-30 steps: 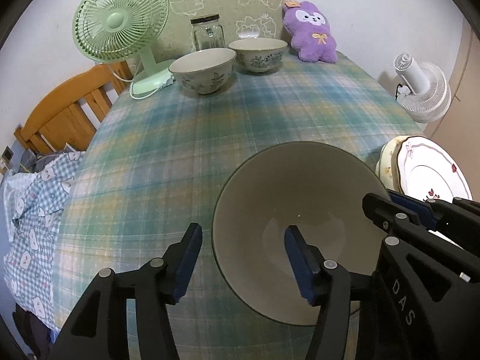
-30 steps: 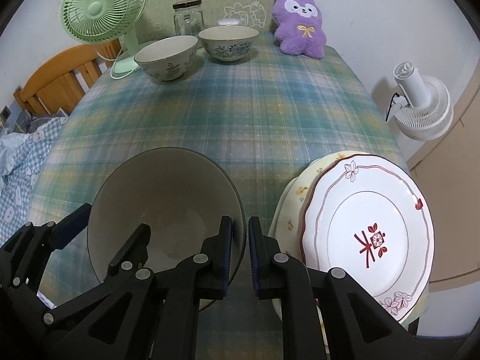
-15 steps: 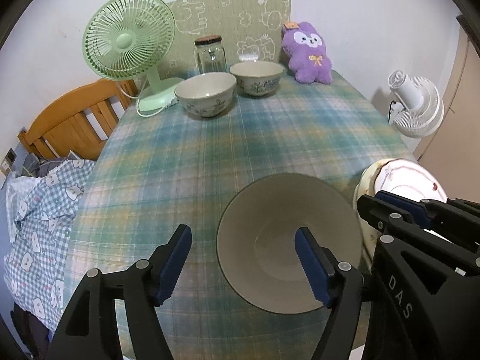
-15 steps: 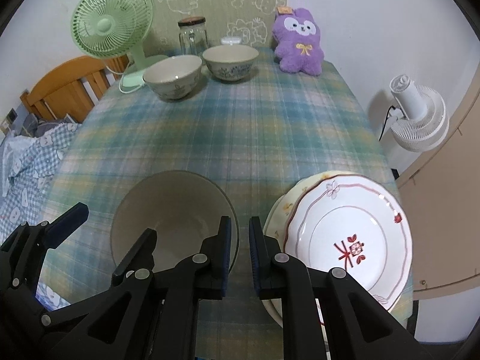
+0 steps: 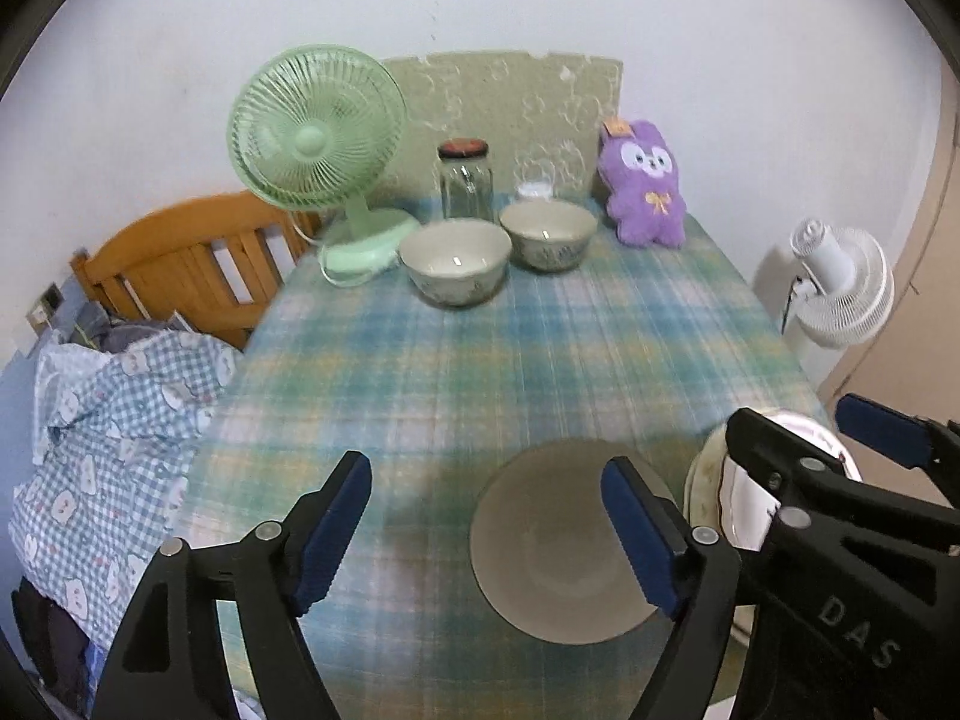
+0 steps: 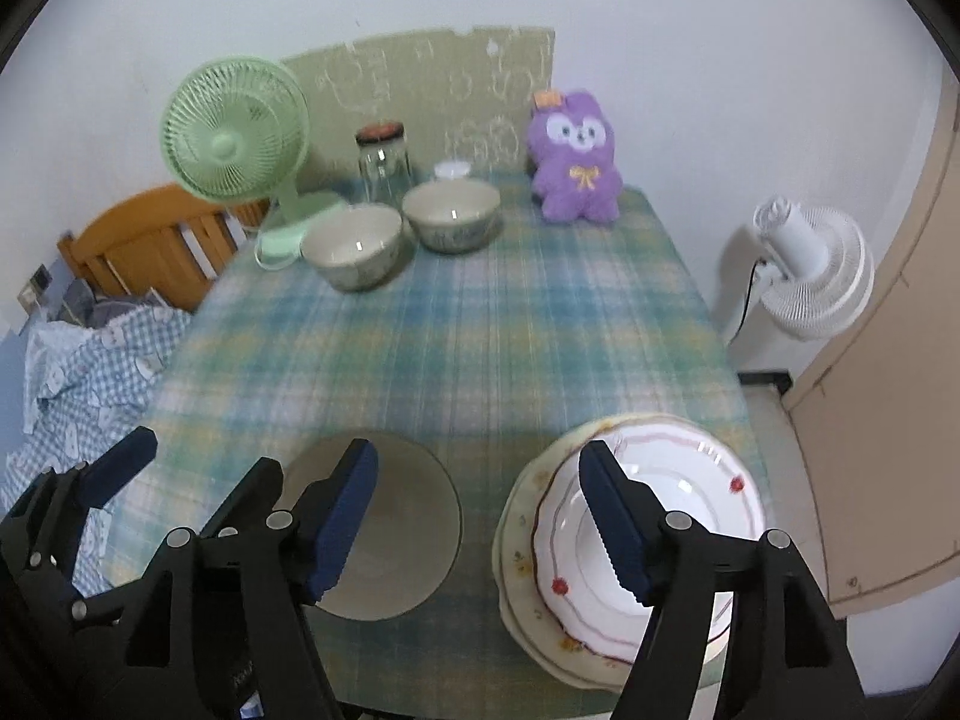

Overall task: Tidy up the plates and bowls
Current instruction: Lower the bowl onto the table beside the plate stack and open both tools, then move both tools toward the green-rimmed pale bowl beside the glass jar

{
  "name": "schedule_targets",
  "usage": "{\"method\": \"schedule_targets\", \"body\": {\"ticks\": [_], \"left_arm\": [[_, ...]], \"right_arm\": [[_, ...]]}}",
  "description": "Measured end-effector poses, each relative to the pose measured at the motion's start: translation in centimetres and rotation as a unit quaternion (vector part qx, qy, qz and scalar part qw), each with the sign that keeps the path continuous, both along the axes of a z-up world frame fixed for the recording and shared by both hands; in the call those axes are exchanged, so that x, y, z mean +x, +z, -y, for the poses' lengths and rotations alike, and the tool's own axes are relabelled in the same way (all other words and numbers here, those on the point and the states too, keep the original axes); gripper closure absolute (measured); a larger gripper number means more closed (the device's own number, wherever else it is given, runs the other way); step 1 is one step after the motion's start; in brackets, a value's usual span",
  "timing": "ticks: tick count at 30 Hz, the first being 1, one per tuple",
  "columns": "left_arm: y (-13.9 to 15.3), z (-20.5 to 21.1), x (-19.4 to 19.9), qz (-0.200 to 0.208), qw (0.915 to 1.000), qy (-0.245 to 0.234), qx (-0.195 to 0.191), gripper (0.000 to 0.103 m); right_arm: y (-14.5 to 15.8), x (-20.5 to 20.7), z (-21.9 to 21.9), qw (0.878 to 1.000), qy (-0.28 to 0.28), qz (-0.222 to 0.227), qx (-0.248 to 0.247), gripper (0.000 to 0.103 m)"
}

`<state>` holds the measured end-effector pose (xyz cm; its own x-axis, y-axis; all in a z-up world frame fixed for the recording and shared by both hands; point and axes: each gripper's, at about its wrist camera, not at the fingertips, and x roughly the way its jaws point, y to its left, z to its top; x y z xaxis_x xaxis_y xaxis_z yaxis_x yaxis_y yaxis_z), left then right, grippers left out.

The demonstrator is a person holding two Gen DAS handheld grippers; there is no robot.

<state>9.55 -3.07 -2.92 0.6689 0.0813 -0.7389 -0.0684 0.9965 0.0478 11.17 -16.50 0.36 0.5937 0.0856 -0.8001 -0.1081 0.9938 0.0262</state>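
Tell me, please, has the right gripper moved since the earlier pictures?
Yes: the right gripper has risen from the grey bowl, which looks smaller, and its jaws have just been opening, empty.

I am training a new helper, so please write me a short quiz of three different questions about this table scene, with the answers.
1. True or false: the plain bowl near the front edge is stacked inside one of the two patterned bowls.
2. What lies directly under the white plate with the red trim? A) a cream plate B) a jar C) the green fan
3. Fill in: the purple soft toy stands at the far end of the table, to the ______ of the patterned bowls as the cameras see it.

Key: 1 false; 2 A, the cream plate; 3 right.
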Motion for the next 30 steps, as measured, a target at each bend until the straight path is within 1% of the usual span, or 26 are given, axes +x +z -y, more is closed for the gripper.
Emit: {"method": "schedule_targets", "body": {"ticks": [3,5,8,10,15,23,30], "left_arm": [[1.2,0.0,-0.1,0.019,0.9998,0.005,0.004,0.019],[1.9,-0.2,-0.2,0.028,0.9996,0.007,0.004,0.017],[3.1,-0.5,-0.1,0.043,0.9989,0.016,0.009,0.013],[3.8,-0.8,0.1,0.049,0.9985,0.023,0.012,0.01],[5.1,-1.6,0.5,0.073,0.9965,0.034,0.02,0.006],[6.2,-3.0,2.6,0.079,0.9965,0.025,0.008,0.007],[6.4,-4.8,5.6,0.07,0.9973,0.018,-0.009,0.01]], "right_arm": [[1.5,-0.1,-0.2,1.0,0.009,0.016,0.0,0.028],[2.4,-0.2,-0.4,0.999,0.009,0.031,-0.006,0.023],[3.6,0.0,-0.5,0.999,0.008,0.043,-0.008,0.019],[4.4,0.2,-0.6,0.999,0.009,0.049,-0.005,0.018],[5.9,1.1,-1.1,0.998,0.014,0.066,-0.004,0.018],[7.2,3.0,-2.3,0.997,0.015,0.08,0.001,0.018],[7.4,5.8,-4.3,0.996,0.008,0.085,-0.002,0.018]]}}
